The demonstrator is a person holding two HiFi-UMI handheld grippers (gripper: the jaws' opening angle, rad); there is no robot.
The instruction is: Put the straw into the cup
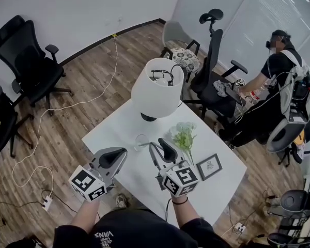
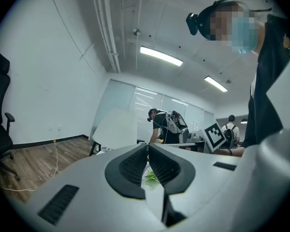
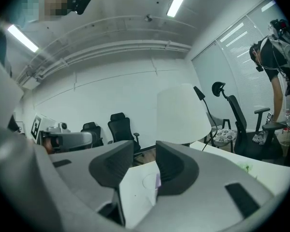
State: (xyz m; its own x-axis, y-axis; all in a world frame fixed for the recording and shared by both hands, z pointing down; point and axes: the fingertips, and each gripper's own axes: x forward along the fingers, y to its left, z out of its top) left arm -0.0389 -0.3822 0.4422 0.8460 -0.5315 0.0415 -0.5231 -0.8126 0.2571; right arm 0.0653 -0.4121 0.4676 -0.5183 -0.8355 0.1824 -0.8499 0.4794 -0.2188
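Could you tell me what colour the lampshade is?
White; the lampshade shows best in the head view.

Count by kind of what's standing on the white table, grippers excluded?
Lamp: 1
Clear cup: 1
Plant: 1
Picture frame: 1
Total: 4

White rectangular table [image 1: 124,128] and white fabric lampshade [image 1: 156,89], green leafy plant [image 1: 185,136], black office chair [image 1: 33,66], brown wood-plank floor [image 1: 88,81].

Left gripper [image 1: 119,154] closed, right gripper [image 1: 157,144] spread wide
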